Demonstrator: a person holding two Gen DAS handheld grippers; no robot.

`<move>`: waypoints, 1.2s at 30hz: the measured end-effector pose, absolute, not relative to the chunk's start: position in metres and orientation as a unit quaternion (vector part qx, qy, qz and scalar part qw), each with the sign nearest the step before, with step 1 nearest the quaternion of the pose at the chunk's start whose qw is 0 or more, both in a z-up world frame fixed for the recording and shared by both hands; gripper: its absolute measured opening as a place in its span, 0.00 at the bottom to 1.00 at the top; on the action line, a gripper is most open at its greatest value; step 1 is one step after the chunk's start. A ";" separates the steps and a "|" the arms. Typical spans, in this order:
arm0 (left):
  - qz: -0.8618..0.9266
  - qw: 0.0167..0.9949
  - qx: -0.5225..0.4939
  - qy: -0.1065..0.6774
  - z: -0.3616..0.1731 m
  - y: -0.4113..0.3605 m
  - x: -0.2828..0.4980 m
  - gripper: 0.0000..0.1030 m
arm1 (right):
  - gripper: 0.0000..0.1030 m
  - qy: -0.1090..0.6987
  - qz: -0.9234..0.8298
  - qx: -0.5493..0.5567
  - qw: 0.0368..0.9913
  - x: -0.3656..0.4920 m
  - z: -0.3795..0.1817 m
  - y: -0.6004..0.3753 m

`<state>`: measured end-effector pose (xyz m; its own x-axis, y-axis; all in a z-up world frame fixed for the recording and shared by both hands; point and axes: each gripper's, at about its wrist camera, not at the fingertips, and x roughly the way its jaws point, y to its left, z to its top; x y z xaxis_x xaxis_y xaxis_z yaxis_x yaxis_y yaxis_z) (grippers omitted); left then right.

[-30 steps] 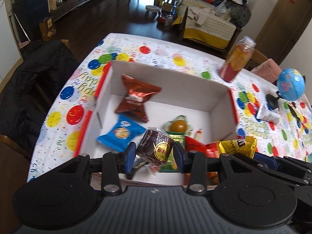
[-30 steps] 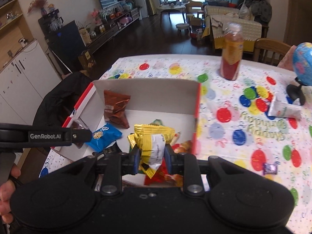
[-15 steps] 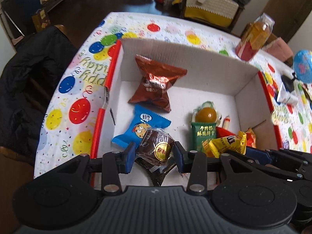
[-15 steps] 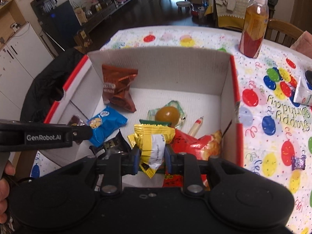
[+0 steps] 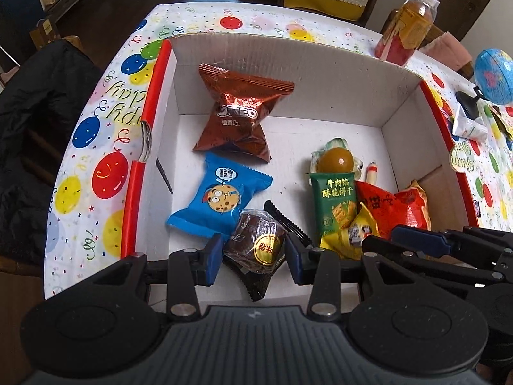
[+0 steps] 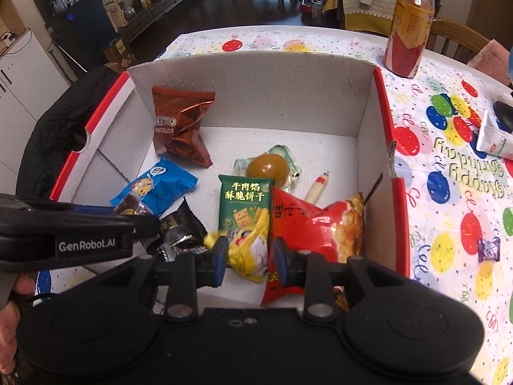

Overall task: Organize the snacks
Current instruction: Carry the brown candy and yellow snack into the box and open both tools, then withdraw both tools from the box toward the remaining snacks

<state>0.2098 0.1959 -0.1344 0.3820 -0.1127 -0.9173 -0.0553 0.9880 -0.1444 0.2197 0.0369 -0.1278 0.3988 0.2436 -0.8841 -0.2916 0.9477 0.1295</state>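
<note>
A white cardboard box (image 5: pixel 320 73) with red edges sits on a balloon-print tablecloth (image 5: pixel 96 147). At its left lie a brown Oreo packet (image 5: pixel 239 115) and a blue cookie packet (image 5: pixel 221 199). The left gripper (image 5: pixel 255 255) is clamped on a clear-wrapped chocolate cake (image 5: pixel 256 243), low over the box floor. Further right, the right gripper (image 6: pixel 248 258) has just been opening its jaws; a yellow snack packet (image 6: pixel 248 250) sits between them, resting on a green biscuit packet (image 6: pixel 242 205) beside a red bag (image 6: pixel 317 224). A juice bottle (image 6: pixel 408 29) stands beyond.
</note>
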 end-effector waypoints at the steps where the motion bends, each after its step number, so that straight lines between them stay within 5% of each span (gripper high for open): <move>1: -0.018 0.830 -0.072 0.553 -0.133 0.195 0.208 0.40 | 0.30 0.524 0.159 -0.021 0.836 0.219 -0.127 0.037; 7: -0.025 0.843 -0.059 0.534 -0.120 0.194 0.199 0.53 | 0.46 0.515 0.154 -0.010 0.843 0.207 -0.116 0.032; 9: -0.030 0.846 -0.061 0.528 -0.115 0.196 0.196 0.56 | 0.58 0.509 0.152 -0.007 0.847 0.203 -0.110 0.031; 17: -0.042 0.859 -0.060 0.506 -0.093 0.199 0.182 0.65 | 0.75 0.483 0.140 0.005 0.864 0.184 -0.086 0.023; 24: -0.059 0.871 -0.057 0.484 -0.074 0.199 0.167 0.79 | 0.84 0.465 0.122 0.029 0.876 0.168 -0.069 0.011; 36: -0.105 0.876 -0.062 0.466 -0.056 0.179 0.150 0.88 | 1.00 0.433 0.109 0.059 0.893 0.137 -0.047 -0.021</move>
<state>0.1497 0.1788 -0.0556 0.5438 -0.2416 -0.8037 0.1255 0.9703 -0.2068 0.1373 -0.0213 -0.0472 0.6009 0.2454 -0.7607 -0.1432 0.9693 0.1996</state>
